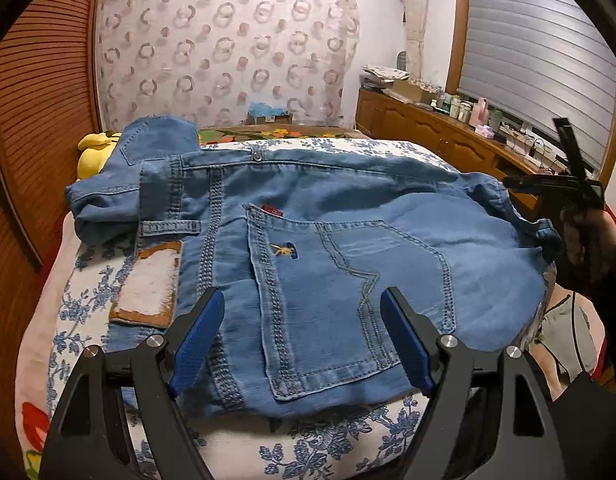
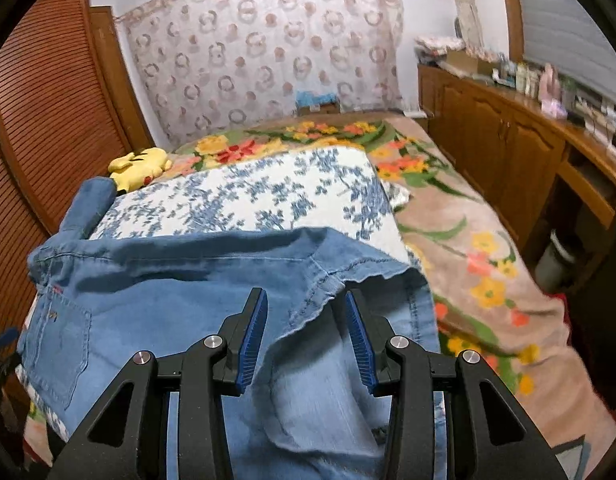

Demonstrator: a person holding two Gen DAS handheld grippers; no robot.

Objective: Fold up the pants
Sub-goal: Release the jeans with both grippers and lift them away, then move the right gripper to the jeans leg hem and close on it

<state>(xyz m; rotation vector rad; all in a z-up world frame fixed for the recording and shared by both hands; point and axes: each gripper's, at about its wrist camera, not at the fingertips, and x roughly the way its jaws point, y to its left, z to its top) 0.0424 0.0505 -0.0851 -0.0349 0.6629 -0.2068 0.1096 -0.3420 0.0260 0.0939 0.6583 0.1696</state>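
Note:
Blue jeans (image 1: 348, 248) lie spread across the bed with the back pocket (image 1: 320, 312) facing up and a leather patch (image 1: 147, 284) at the left. One leg end (image 1: 155, 140) is bunched at the far left. My left gripper (image 1: 301, 312) hovers open over the pocket, with nothing pinched. My right gripper (image 2: 305, 312) is over the jeans' right part (image 2: 179, 280), jaws partly apart. A hemmed fold (image 2: 332, 292) runs between them, and both blue pads show bare. In the left wrist view the right gripper (image 1: 556, 186) shows at the jeans' right edge, held in a hand.
The bed has a blue floral cover (image 2: 267, 192) over a flowered blanket (image 2: 468, 240). A yellow plush toy (image 2: 141, 162) lies at the far left. Slatted wooden doors (image 1: 39, 120) stand on the left. A wooden cabinet (image 2: 500, 140) with bottles and boxes runs along the right.

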